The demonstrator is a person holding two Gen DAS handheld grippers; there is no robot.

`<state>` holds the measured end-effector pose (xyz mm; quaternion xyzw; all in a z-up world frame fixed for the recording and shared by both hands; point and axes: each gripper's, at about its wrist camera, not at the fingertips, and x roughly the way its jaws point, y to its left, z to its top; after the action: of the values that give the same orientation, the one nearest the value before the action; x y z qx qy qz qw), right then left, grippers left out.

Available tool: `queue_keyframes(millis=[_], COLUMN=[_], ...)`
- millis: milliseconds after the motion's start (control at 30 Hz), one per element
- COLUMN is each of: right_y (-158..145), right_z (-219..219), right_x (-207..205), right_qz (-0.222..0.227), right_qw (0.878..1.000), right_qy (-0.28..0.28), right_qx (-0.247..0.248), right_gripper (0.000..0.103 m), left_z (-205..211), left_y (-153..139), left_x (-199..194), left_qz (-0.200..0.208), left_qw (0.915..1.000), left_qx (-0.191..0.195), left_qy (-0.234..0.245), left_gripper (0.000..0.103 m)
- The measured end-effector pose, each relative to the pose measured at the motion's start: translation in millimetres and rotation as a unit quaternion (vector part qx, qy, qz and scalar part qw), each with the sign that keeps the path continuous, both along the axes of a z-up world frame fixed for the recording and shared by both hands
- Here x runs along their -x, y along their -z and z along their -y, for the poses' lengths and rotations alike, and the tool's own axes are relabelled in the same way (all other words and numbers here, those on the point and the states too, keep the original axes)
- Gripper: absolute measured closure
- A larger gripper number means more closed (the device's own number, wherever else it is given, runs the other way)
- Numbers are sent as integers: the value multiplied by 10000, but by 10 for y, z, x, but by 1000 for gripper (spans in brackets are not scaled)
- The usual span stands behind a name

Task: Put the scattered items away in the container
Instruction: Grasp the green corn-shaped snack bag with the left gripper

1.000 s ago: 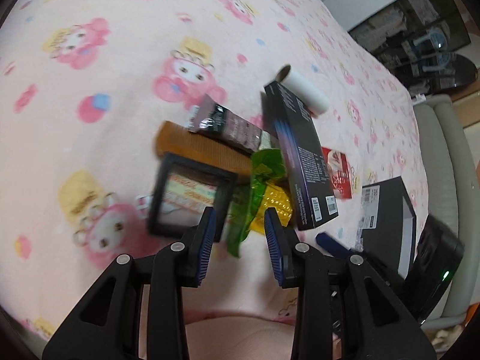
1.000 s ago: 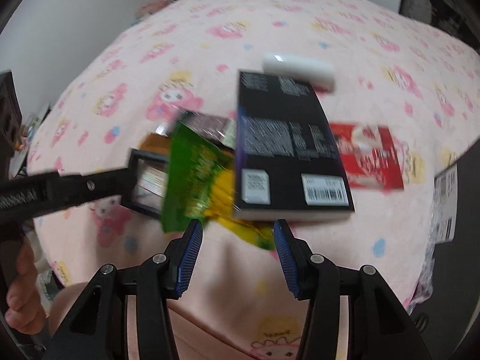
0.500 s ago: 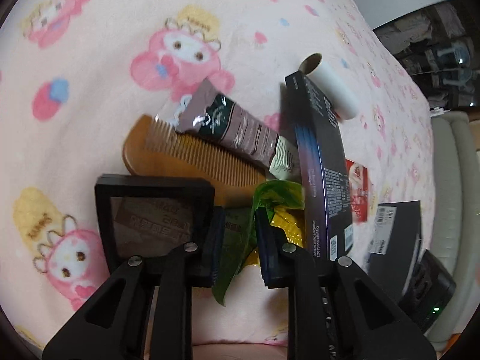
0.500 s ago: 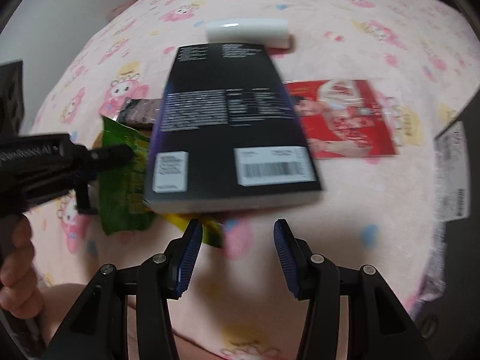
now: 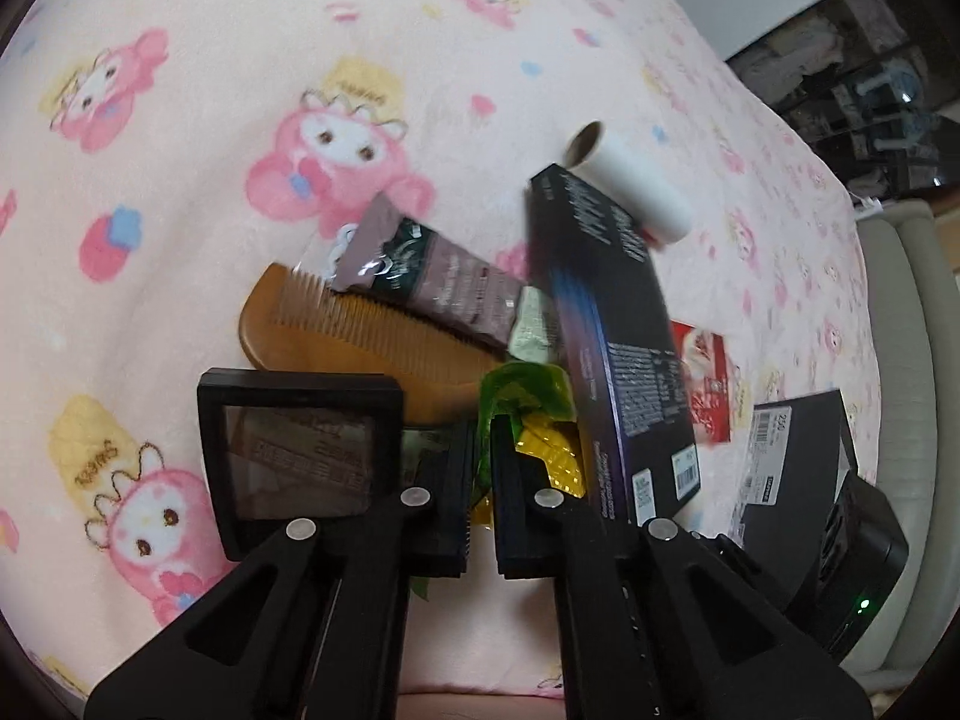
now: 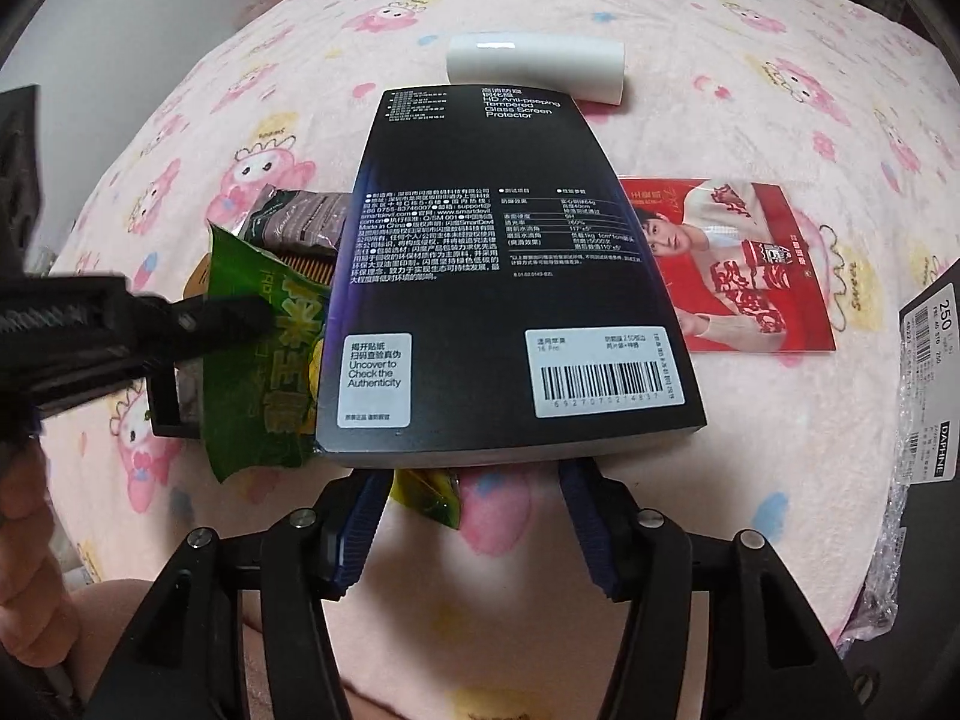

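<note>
My left gripper [image 5: 480,456] is shut on a green and yellow snack packet [image 5: 528,396], which also shows in the right wrist view [image 6: 264,360]. My right gripper [image 6: 474,498] is open, with its fingers either side of the near edge of a black screen-protector box [image 6: 510,276]; the box also shows in the left wrist view [image 5: 612,348]. The box lies over the packet's right part. A wooden comb [image 5: 336,330], a brown tube [image 5: 432,276] and a black framed square box [image 5: 300,456] lie beside the packet.
A white roll [image 6: 534,66] lies beyond the black box on the pink cartoon blanket [image 6: 720,48]. A red card [image 6: 738,270] lies to the right. A black shoebox [image 5: 798,462] with a white label stands at the right edge.
My left gripper moved in and closed on the green packet. My right gripper moved up to the black box's near edge, which now sits between its fingers.
</note>
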<state>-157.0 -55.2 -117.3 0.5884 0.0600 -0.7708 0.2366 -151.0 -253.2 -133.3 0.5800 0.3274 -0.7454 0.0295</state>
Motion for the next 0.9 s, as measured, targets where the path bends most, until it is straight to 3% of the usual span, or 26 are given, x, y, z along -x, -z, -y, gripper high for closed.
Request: queue_keyframes(millis=[233, 300, 333, 467, 533, 633, 900], right_y=[-18, 24, 45, 114, 91, 7, -253], right_z=[96, 143, 166, 253, 262, 221, -73], right_x=[-22, -4, 5, 42, 55, 52, -4], right_qz=[-11, 28, 48, 120, 121, 126, 83], right_qw=[9998, 9998, 9997, 9995, 9995, 9990, 9988], right_qy=[-187, -216, -231, -281, -290, -302, -37], right_qx=[-20, -10, -5, 12, 60, 295, 477], right_gripper=[46, 41, 41, 36, 39, 55, 58], left_z=[11, 14, 16, -20, -71, -172, -532], left_y=[22, 28, 52, 80, 37, -39, -212], left_x=[15, 20, 14, 60, 73, 88, 88], left_qz=[86, 111, 155, 202, 110, -51, -222], left_qw=[9999, 9999, 9998, 9997, 9996, 9984, 9917], left_qx=[-40, -52, -115, -63, 50, 205, 536], left_qy=[43, 56, 57, 150, 272, 521, 1147], left_gripper=[99, 93, 85, 85, 94, 94, 95])
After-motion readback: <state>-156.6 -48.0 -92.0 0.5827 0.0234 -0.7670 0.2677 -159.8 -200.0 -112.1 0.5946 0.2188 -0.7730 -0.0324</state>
